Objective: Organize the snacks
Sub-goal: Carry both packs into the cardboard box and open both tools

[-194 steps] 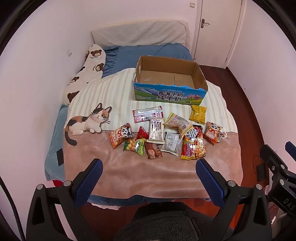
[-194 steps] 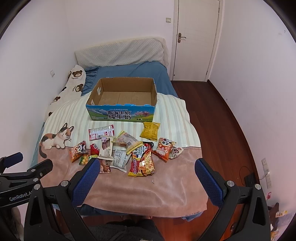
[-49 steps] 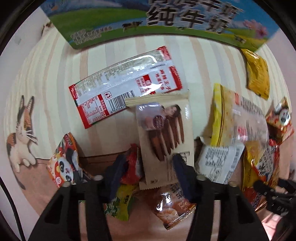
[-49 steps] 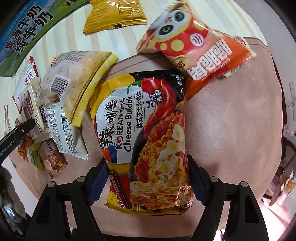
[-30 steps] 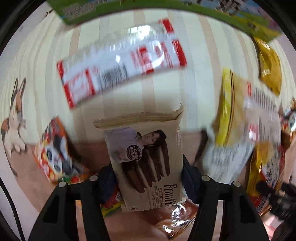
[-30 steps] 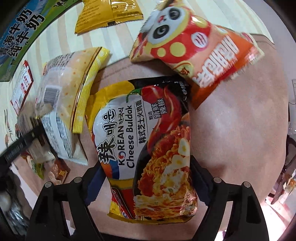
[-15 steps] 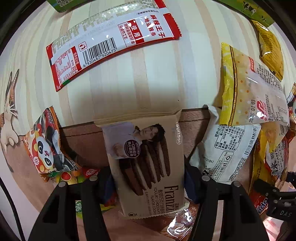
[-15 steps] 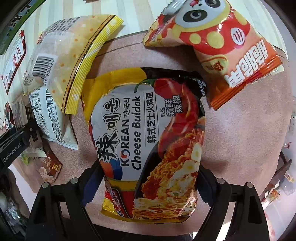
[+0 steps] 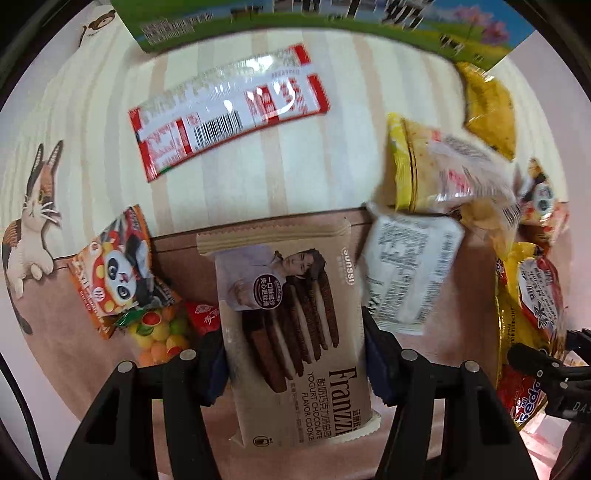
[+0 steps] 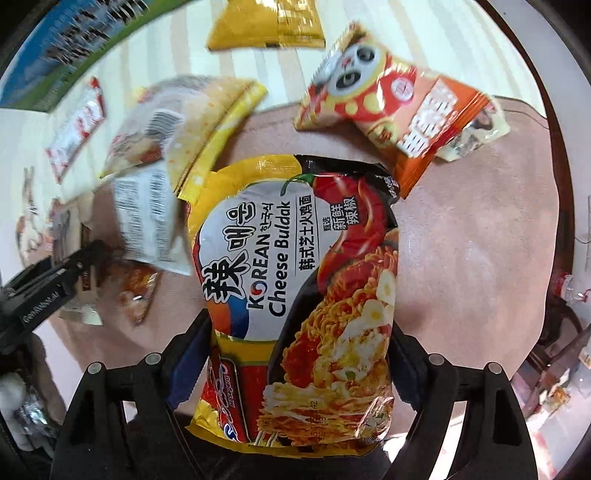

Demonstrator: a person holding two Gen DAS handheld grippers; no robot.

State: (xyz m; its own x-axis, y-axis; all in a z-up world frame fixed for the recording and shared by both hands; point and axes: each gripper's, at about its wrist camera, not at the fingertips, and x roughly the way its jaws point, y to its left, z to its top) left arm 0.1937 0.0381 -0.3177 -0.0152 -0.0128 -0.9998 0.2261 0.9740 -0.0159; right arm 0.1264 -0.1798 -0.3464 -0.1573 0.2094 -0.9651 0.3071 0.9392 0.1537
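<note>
My left gripper (image 9: 295,358) is shut on a beige Franzzi chocolate cookie pack (image 9: 291,321) and holds it above the bed. My right gripper (image 10: 299,354) is shut on a yellow and black Cheese Buldak noodle pack (image 10: 295,288), also lifted. The other snacks lie on the blanket: a red and white wrapper (image 9: 229,107), a panda bag (image 9: 114,273), a candy bag (image 9: 155,332), a white pack (image 9: 410,277), a yellow spotted bag (image 10: 195,122), a plain yellow bag (image 10: 269,26) and a second panda bag (image 10: 391,99). The milk carton box (image 9: 314,22) stands beyond them.
The bed has a cream striped blanket (image 9: 258,166) and a pink part (image 10: 480,240) with a cat print (image 9: 29,221) at the left. The bed's edge and the floor with clutter (image 10: 561,354) are to the right. The left gripper's body also shows in the right wrist view (image 10: 44,295).
Both packs have come up off the blanket. The left gripper has drawn back with the cookie pack, and the box has come back into view. The right gripper has lifted the noodle pack.
</note>
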